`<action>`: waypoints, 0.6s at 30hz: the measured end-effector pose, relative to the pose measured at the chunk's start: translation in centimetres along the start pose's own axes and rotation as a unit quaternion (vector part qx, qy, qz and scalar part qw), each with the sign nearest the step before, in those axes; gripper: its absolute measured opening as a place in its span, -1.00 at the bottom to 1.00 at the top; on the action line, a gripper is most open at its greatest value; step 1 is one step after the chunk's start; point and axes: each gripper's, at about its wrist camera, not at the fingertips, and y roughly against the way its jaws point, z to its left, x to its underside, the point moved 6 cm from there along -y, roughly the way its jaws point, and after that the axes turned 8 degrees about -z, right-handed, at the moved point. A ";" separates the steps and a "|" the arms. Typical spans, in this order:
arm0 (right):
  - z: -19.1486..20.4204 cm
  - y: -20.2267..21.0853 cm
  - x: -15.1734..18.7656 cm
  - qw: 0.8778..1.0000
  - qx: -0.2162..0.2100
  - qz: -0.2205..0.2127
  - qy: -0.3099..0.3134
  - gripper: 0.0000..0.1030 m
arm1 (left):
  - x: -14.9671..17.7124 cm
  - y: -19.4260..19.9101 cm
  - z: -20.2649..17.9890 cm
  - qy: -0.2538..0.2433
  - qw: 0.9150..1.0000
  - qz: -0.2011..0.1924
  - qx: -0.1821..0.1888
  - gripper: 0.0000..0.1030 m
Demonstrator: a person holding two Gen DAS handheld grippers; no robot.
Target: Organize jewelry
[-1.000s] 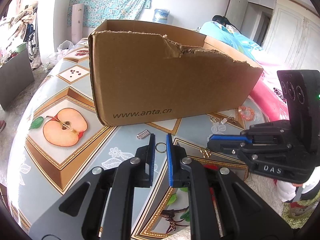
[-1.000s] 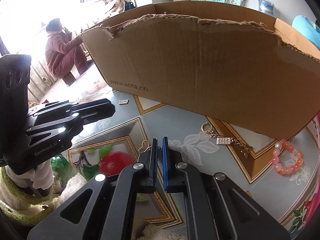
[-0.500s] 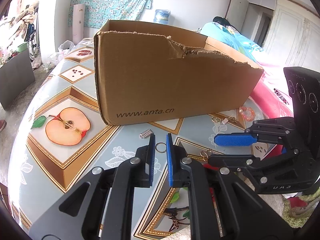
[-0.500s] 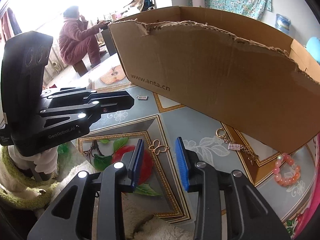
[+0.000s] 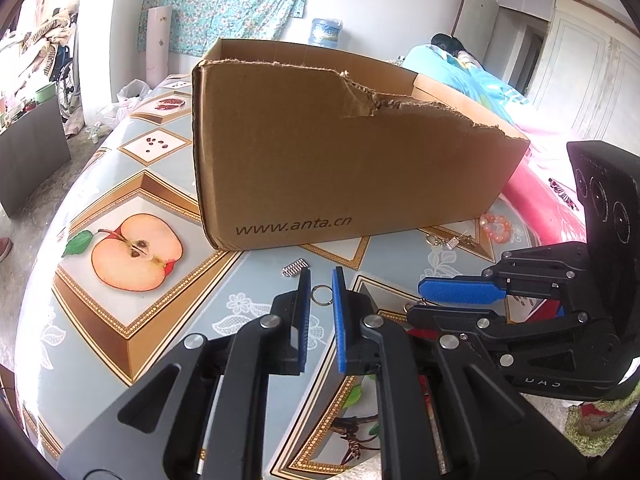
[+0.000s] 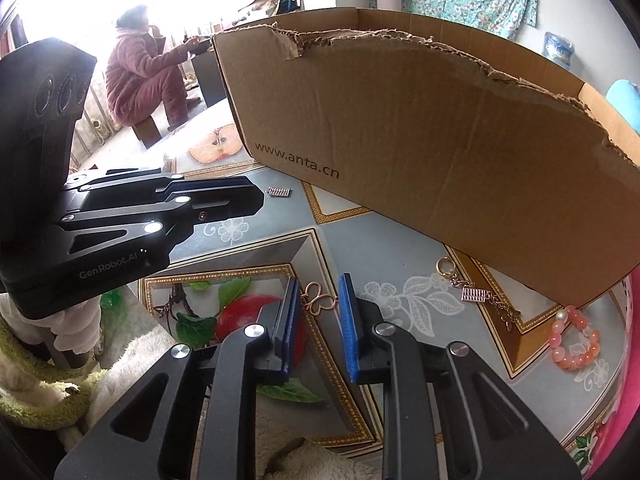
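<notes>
Right claw [image 6: 318, 304]: jaws closing around the rose-gold clover charm [image 6: 318, 299], which is lying flat on the desk [image 6: 400, 248]; blue pads not yet pressing on it, a sliver of gap showing each side.
Left claw [image 5: 321, 294]: jaws standing a little apart, nothing clamped; small silver ring [image 5: 321, 294] lying on the desk just past the tips, framed between them.
Charm handling: likely very light, thin, stiff metal wire; probably sliding on the glossy desk cover rather than lifting if pinched too high; best taken across the two outer loops, pads low to the surface.
Ring handling: equally light and slippery, apt to be rolling or flicking away; best pinched across its width.
Cardboard box [image 5: 340, 152]: standing just behind both pieces, top edge torn, likely the place for sorting into.
Right wrist view only: showing the gold keyring chain [image 6: 476, 290] and pink bead bracelet [image 6: 574, 338] plainly, near the box's right corner, plus a seated person [image 6: 140, 76] in the background.
Left wrist view only: showing the ring, hidden from the right wrist view behind the left claw body.
Both views: showing the small silver abacus charm [image 5: 295, 269] near the box's printed corner.
</notes>
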 end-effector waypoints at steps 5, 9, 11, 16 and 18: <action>-0.3 -0.1 -0.1 1.000 -0.004 0.003 -0.011 -0.81 | 0.0 0.0 0.0 -0.001 1.000 0.001 -0.001 -0.81; -0.4 0.1 -0.6 1.000 -0.010 0.003 -0.017 -0.79 | -0.1 0.1 0.1 0.000 1.000 0.000 -0.001 -0.81; -0.4 -0.1 -0.8 1.000 -0.011 0.008 -0.012 -0.73 | -0.1 0.1 0.2 0.001 1.000 0.000 -0.002 -0.81; 0.4 -0.6 -0.8 0.999 -0.011 0.030 0.025 -0.50 | -0.1 0.2 0.2 0.002 1.000 0.000 -0.001 -0.81; 0.6 -1.0 -0.7 0.998 -0.002 0.041 0.038 -0.50 | -0.1 0.2 0.1 0.003 1.000 0.000 -0.001 -0.81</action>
